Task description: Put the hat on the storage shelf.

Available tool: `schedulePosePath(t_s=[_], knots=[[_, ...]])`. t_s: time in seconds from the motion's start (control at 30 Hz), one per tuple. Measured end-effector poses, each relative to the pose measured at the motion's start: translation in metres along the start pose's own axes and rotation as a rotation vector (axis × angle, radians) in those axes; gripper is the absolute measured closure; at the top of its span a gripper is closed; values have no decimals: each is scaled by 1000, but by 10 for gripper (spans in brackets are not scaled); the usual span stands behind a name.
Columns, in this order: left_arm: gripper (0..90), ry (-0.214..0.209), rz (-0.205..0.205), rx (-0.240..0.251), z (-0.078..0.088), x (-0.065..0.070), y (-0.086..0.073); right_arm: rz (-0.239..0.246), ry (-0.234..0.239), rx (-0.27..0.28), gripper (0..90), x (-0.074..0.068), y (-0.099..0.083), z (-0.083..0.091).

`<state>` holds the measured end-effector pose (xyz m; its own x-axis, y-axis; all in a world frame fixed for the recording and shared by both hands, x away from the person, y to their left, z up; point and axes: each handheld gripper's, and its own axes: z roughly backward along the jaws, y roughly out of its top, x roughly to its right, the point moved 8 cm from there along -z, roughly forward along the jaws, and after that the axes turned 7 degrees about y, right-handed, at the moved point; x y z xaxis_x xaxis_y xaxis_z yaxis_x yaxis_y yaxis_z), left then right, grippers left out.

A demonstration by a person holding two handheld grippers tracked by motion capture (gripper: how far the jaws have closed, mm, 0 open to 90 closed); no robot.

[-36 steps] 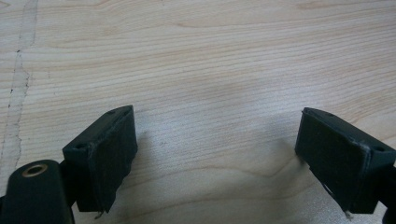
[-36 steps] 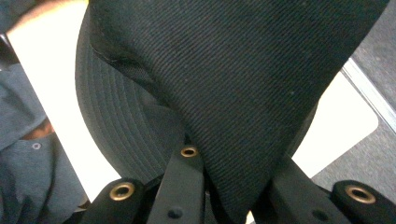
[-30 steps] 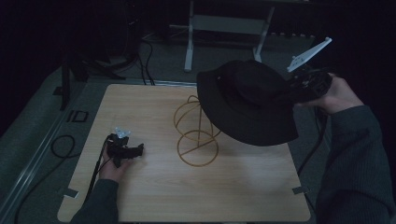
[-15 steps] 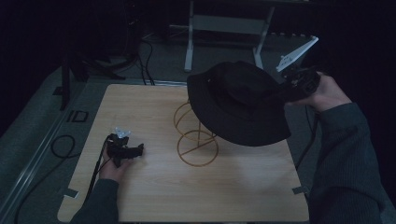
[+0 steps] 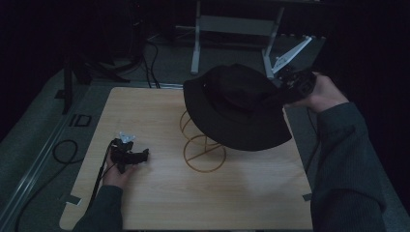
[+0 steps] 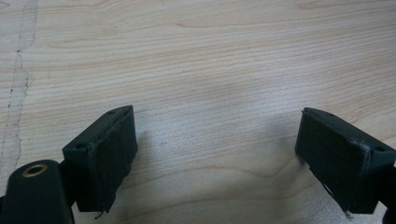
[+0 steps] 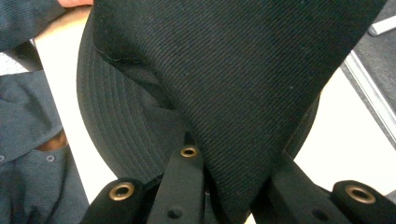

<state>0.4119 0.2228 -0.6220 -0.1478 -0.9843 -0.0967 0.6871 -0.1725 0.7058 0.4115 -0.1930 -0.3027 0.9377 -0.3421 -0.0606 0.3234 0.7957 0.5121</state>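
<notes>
Shifted leftward over the wire stand point(image 5: 203, 145), the hat point(image 5: 237, 108) stays clamped between the right gripper's point(image 5: 290, 86) jaws.

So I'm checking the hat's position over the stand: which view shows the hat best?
The high view: the whole black hat hangs above the gold wire stand. The right gripper view gives a close-up of its pinched fabric; the left gripper view faces the bare table.

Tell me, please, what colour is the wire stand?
Golden yellow wire stand, clearest in the high view.
</notes>
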Motion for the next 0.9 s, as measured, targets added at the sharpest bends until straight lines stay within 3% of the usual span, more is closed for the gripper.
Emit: schedulePosePath(t_s=[0.7, 0.9], knots=[[130, 0, -1, -1, 0, 0, 0, 26, 27, -33, 864, -3, 17, -28], [130, 0, 2, 1, 0, 0, 0, 11, 48, -43, 863, 1, 20, -44]])
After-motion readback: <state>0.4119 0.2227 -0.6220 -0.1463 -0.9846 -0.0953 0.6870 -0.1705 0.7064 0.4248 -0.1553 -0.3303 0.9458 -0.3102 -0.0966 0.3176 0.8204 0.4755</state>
